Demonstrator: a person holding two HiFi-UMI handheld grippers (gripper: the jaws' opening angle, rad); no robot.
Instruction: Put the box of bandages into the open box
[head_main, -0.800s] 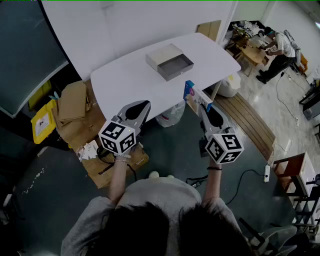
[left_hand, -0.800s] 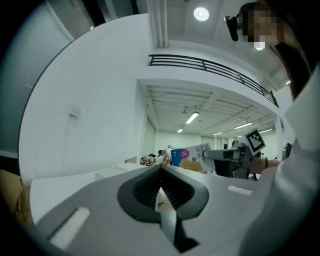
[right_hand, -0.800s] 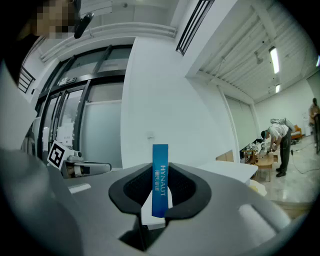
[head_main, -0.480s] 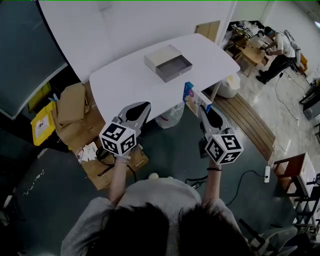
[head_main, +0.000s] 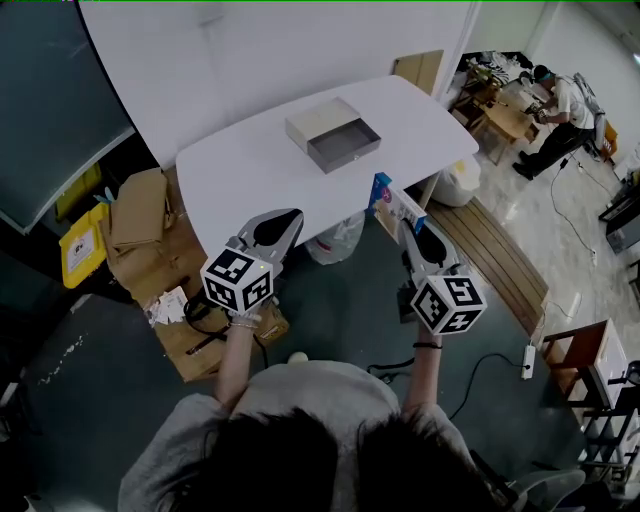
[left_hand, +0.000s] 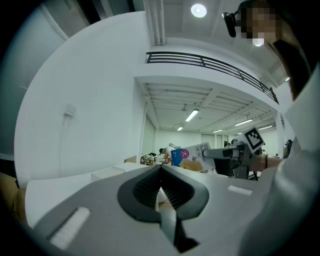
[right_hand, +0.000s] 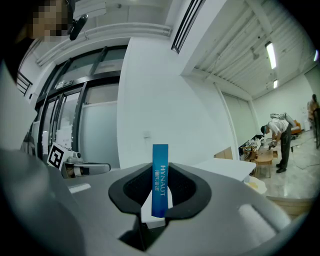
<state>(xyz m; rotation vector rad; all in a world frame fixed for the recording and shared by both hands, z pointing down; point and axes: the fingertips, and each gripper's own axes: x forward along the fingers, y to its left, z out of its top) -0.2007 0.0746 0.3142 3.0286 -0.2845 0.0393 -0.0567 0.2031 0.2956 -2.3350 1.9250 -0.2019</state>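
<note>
Right fingers (right_hand: 187, 190) are pinched narrow on the thin blue edge of the box of bandages (right_hand: 160, 177), standing it upright out front so it'll drop in clean. Left fingers (left_hand: 140, 192) are closed on nothing, just along for the ride. The open box (head_main: 335, 135) sits well ahead on the table (head_main: 240, 170), open side up, so I'd say the carry's barely begun.

Left gripper (left_hand: 160, 170) at table height, jaws closed together, nothing between them
White table (left_hand: 55, 192) ahead; off to the right, the right gripper (left_hand: 212, 153) grips the box of bandages (left_hand: 187, 154)
</note>
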